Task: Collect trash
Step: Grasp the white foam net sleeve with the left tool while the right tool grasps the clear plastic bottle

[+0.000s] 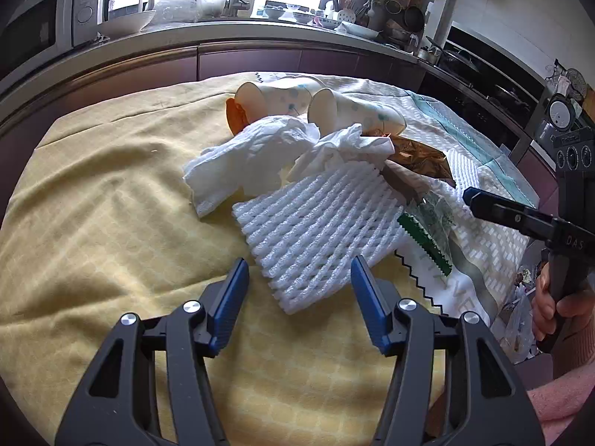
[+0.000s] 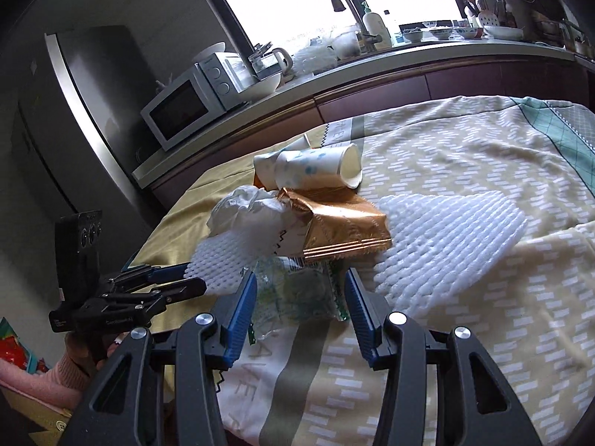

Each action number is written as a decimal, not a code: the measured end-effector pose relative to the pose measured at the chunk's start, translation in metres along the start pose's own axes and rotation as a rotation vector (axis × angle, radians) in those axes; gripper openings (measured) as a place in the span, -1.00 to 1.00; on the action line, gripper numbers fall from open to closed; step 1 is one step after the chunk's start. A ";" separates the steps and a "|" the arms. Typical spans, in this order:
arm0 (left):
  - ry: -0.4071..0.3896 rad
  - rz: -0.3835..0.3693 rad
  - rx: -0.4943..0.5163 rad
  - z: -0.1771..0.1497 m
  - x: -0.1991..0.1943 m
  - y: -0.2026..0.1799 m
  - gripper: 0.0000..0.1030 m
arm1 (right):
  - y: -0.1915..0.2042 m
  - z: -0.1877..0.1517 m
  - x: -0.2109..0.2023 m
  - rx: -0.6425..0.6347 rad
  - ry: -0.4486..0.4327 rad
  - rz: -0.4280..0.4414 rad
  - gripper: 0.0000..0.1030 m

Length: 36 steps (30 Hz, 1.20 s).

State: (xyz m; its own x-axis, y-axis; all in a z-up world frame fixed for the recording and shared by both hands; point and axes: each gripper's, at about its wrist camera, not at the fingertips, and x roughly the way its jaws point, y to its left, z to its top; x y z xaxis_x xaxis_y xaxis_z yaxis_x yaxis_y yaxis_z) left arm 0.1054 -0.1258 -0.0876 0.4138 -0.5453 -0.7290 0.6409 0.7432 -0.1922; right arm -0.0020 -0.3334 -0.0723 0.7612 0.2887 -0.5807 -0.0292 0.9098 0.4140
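- The left gripper (image 1: 299, 278) hung low over a yellow quilted cloth (image 1: 111, 204) that covered the worktop. Its blue-padded jaws stood apart and released, with the near corner of a white foam mesh sleeve (image 1: 316, 230) lying between the tips; the pads were not pressing on it.
- The right gripper (image 2: 300, 290) also had its jaws parted and gripped nothing. A clear crinkled plastic wrapper with a green serrated edge (image 2: 297, 290) lay on the cloth between the tips, and whether the pads touched it could not be told.
- A hand (image 1: 550, 308) with a pink sleeve held the right gripper's handle at the right edge of the left wrist view.
- Just beyond the wrapper lay a copper-coloured foil packet (image 2: 342, 223), resting partly on the mesh sleeve and a second white foam mesh sheet (image 2: 446, 230) to its right.
- Crumpled white tissue paper (image 1: 253, 156) lay touching the far side of the mesh sleeve.
- Behind the tissue, two patterned paper cups (image 1: 316, 104) lay on their sides, side by side, with an orange scrap (image 1: 234, 115) against the left one.
- Farther back ran a kitchen counter (image 1: 223, 33) carrying a white microwave (image 2: 178, 111) and a white bowl (image 1: 126, 22).
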 end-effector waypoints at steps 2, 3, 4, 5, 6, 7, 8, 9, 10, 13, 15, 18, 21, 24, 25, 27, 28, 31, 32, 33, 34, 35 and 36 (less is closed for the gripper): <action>0.002 0.000 0.001 0.000 0.002 -0.003 0.07 | 0.000 -0.003 0.006 0.009 0.017 0.013 -0.09; 0.002 0.000 0.000 0.001 0.002 -0.003 0.00 | 0.000 -0.005 0.008 0.010 0.023 0.013 -0.09; 0.004 -0.002 -0.001 0.001 0.002 -0.003 -0.07 | 0.000 -0.005 0.011 0.012 0.028 0.016 -0.09; 0.006 -0.006 -0.007 0.001 0.002 -0.003 -0.11 | 0.001 -0.007 0.013 0.012 0.032 0.020 -0.09; 0.006 -0.008 -0.013 0.001 0.002 -0.003 -0.17 | 0.002 -0.007 0.014 0.012 0.034 0.021 -0.09; 0.006 -0.010 -0.016 0.001 0.001 -0.003 -0.23 | 0.002 -0.008 0.016 0.013 0.037 0.023 -0.09; 0.004 -0.010 -0.018 0.001 0.000 -0.003 -0.28 | 0.003 -0.008 0.016 0.014 0.038 0.025 -0.09; 0.003 -0.010 -0.020 0.001 0.000 -0.003 -0.38 | 0.003 -0.009 0.017 0.016 0.041 0.027 -0.09; 0.002 -0.013 -0.023 0.000 -0.002 -0.002 -0.43 | 0.003 -0.009 0.019 0.018 0.045 0.025 -0.09; -0.007 -0.013 -0.034 -0.001 -0.007 0.000 -0.53 | 0.001 -0.012 0.023 0.031 0.058 0.011 -0.09; -0.011 -0.017 -0.040 -0.002 -0.009 0.001 -0.59 | 0.001 -0.013 0.023 0.035 0.055 0.013 -0.09; -0.017 -0.016 -0.048 -0.004 -0.013 0.003 -0.64 | 0.004 -0.014 0.024 0.027 0.053 0.010 -0.19; -0.024 -0.009 -0.053 -0.006 -0.017 0.006 -0.66 | 0.004 -0.015 0.027 0.035 0.066 0.020 -0.56; -0.032 -0.009 -0.061 -0.008 -0.022 0.009 -0.68 | 0.007 -0.016 0.025 0.030 0.063 0.028 -0.61; -0.035 -0.010 -0.065 -0.008 -0.024 0.010 -0.69 | 0.008 -0.015 0.025 0.026 0.061 0.031 -0.63; -0.043 -0.010 -0.069 -0.010 -0.028 0.013 -0.71 | 0.012 -0.013 0.023 0.019 0.053 0.044 -0.65; -0.047 -0.008 -0.070 -0.010 -0.030 0.014 -0.73 | 0.014 -0.012 0.022 0.014 0.051 0.047 -0.66; -0.065 -0.005 -0.072 -0.013 -0.039 0.016 -0.75 | 0.020 -0.010 0.021 0.005 0.048 0.065 -0.67; -0.073 -0.004 -0.072 -0.014 -0.043 0.017 -0.75 | 0.022 -0.008 0.021 0.001 0.047 0.071 -0.67; -0.080 -0.003 -0.074 -0.015 -0.046 0.018 -0.76 | 0.025 -0.007 0.021 -0.002 0.045 0.078 -0.68; -0.086 -0.001 -0.077 -0.016 -0.051 0.019 -0.76 | 0.027 -0.006 0.020 -0.005 0.042 0.086 -0.68; -0.094 0.002 -0.079 -0.017 -0.055 0.021 -0.76 | 0.030 -0.005 0.020 -0.010 0.039 0.094 -0.68; -0.103 0.008 -0.080 -0.017 -0.060 0.022 -0.76 | 0.032 -0.003 0.019 -0.015 0.036 0.101 -0.68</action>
State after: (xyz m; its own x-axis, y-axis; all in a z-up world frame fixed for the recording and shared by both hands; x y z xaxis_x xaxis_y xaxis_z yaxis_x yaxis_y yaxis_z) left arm 0.0832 -0.0700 -0.0595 0.4851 -0.5733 -0.6603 0.5853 0.7739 -0.2420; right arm 0.0096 -0.2974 -0.0722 0.7301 0.3890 -0.5618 -0.1143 0.8801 0.4608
